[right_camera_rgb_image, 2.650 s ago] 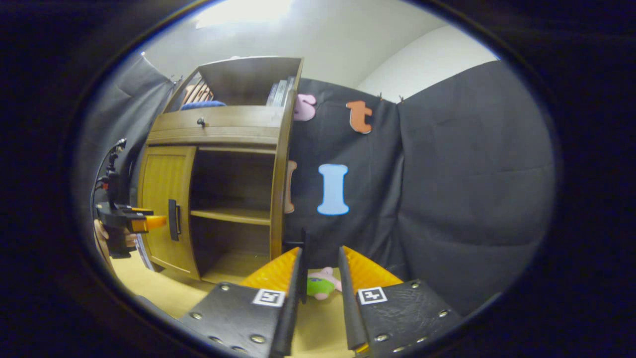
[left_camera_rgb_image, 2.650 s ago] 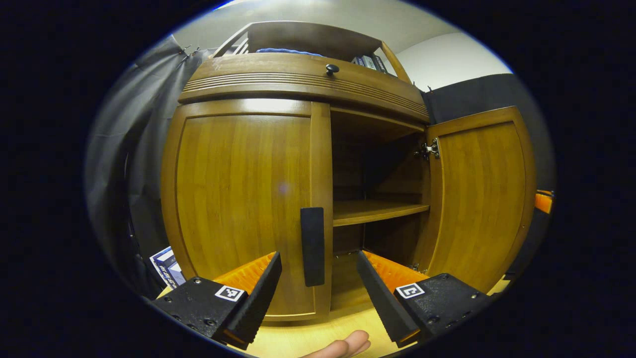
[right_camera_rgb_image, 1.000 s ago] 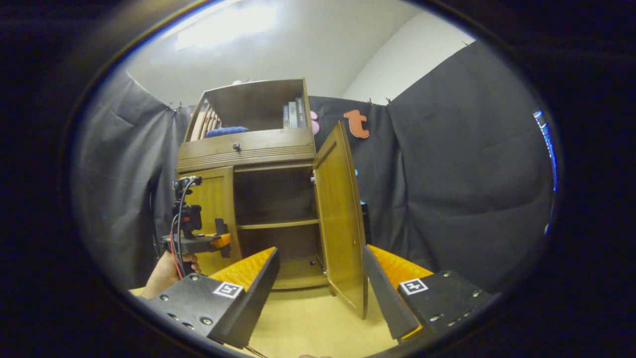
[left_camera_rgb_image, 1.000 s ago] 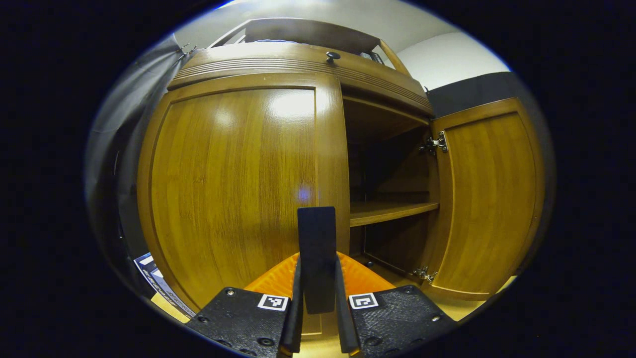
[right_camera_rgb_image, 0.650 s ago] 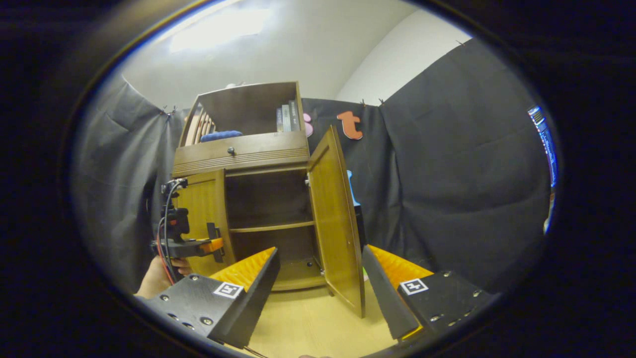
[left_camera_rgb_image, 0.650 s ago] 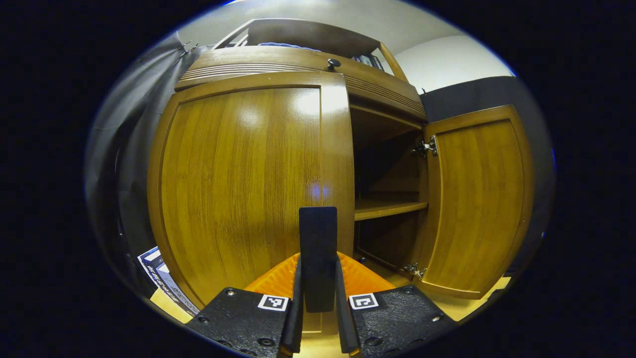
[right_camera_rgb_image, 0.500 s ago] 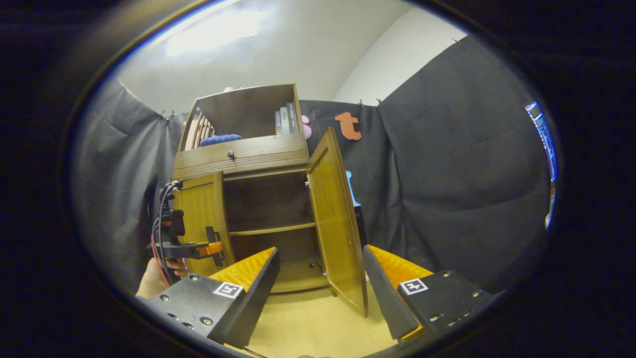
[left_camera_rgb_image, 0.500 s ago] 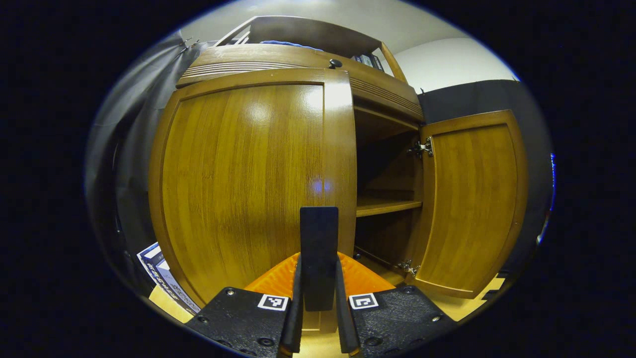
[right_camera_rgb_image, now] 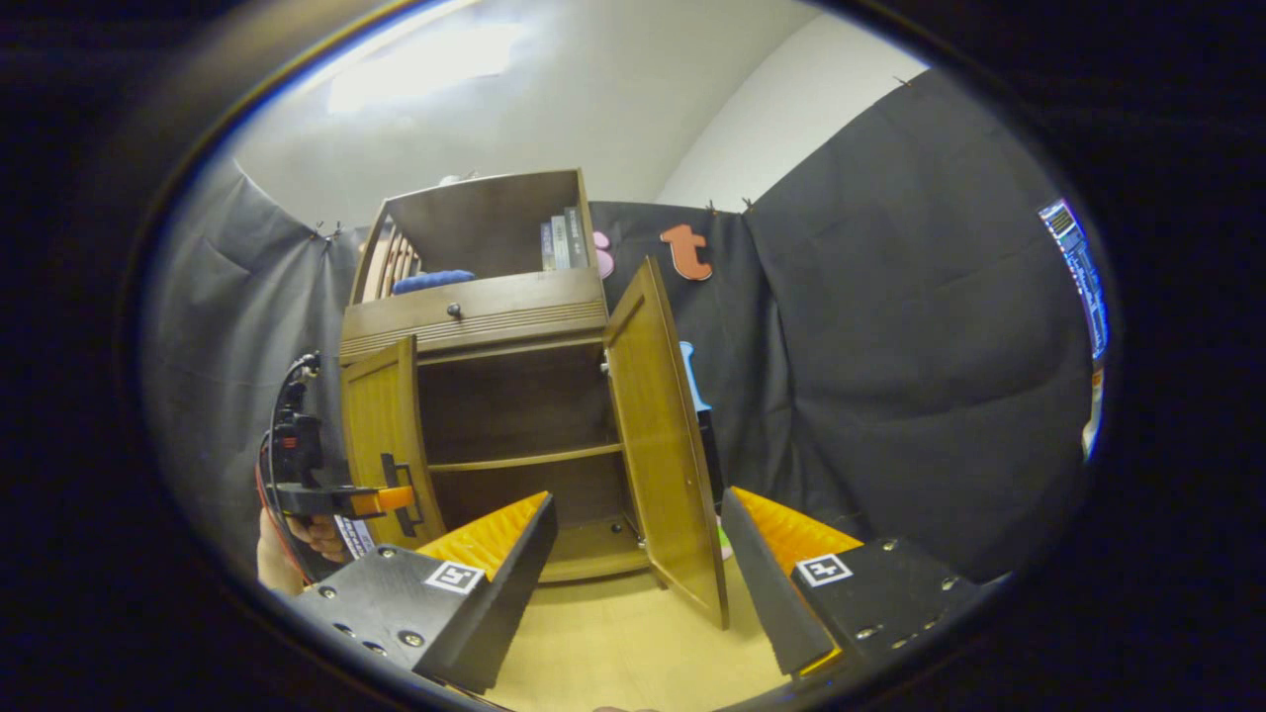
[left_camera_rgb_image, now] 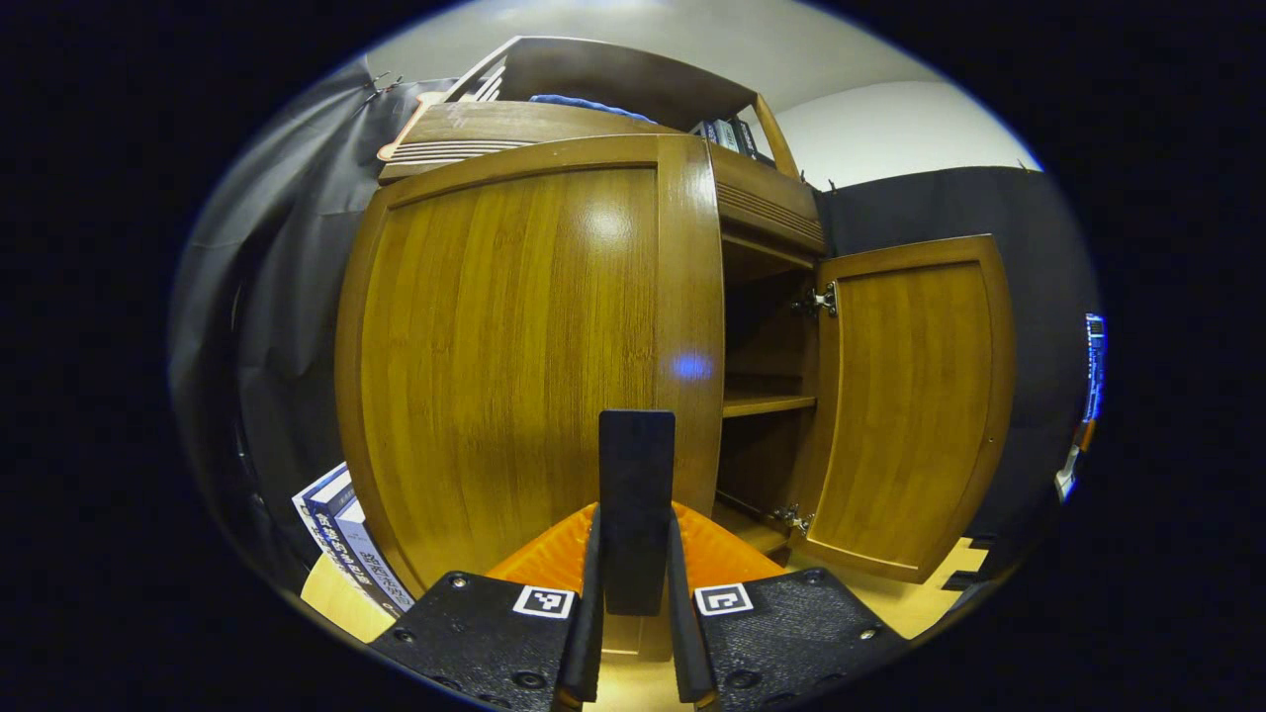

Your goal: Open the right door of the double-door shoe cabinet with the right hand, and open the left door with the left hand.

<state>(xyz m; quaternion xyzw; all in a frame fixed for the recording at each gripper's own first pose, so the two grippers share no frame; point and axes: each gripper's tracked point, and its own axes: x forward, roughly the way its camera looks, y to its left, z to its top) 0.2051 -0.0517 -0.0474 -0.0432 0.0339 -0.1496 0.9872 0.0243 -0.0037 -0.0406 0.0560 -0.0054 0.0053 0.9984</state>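
Left gripper pinching the left door's upright handle (right gripper spread).

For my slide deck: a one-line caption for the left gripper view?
Left gripper shut on the left door's handle, right door open beside it.

The cabinet is showing warm golden-brown wood with a fine vertical grain on its left door and right door, and its handle is looking matt black. Above the cabinet's drawer a blue bundle is lying, while under the cabinet the floor is glowing pale yellow wood.
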